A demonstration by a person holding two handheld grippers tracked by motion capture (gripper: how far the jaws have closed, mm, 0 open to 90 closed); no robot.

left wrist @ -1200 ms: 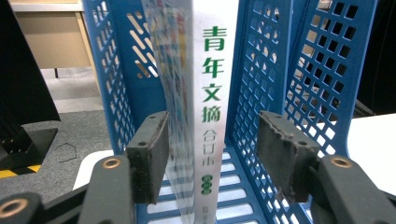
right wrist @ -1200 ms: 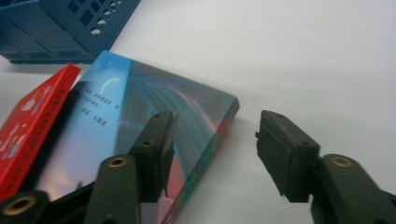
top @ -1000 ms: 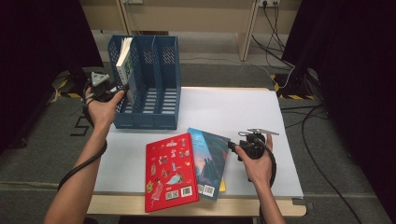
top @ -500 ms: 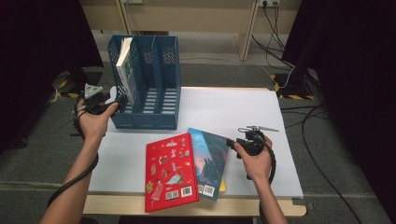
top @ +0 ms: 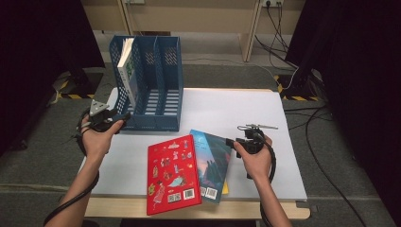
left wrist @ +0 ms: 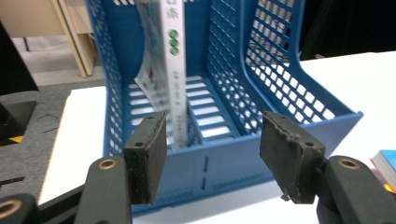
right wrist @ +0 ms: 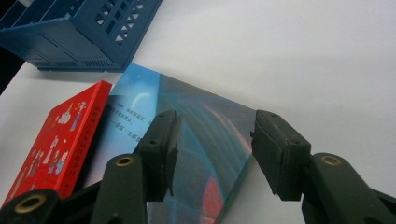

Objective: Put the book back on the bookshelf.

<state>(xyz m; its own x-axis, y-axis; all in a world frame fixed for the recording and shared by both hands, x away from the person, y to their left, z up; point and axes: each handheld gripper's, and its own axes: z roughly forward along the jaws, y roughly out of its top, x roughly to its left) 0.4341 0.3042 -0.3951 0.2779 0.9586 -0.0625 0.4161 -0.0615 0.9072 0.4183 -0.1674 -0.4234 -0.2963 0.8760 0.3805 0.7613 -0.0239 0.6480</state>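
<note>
— Which book comes next, and which hand is placed for it?

— I judge the blue book. It lies flat on the white table, partly under the red book, with a yellow one peeking out below it. The right gripper sits right at its right edge — far nearer than the left.

— How do its jaws stand?

— They have just been closing, yet in the right gripper view they are parted, one pad over the cover, the other past the book's edge. No pad presses on the book yet.

— And the book's long axis?

— It runs from the table's near edge toward the blue file rack, tilted slightly. The jaws come in from the side, across that long edge — so the grip would bite the long side, not a short end.

— The left gripper?

— Spread and empty, at the rack's front left corner, facing the slot where a white book leans.
</note>
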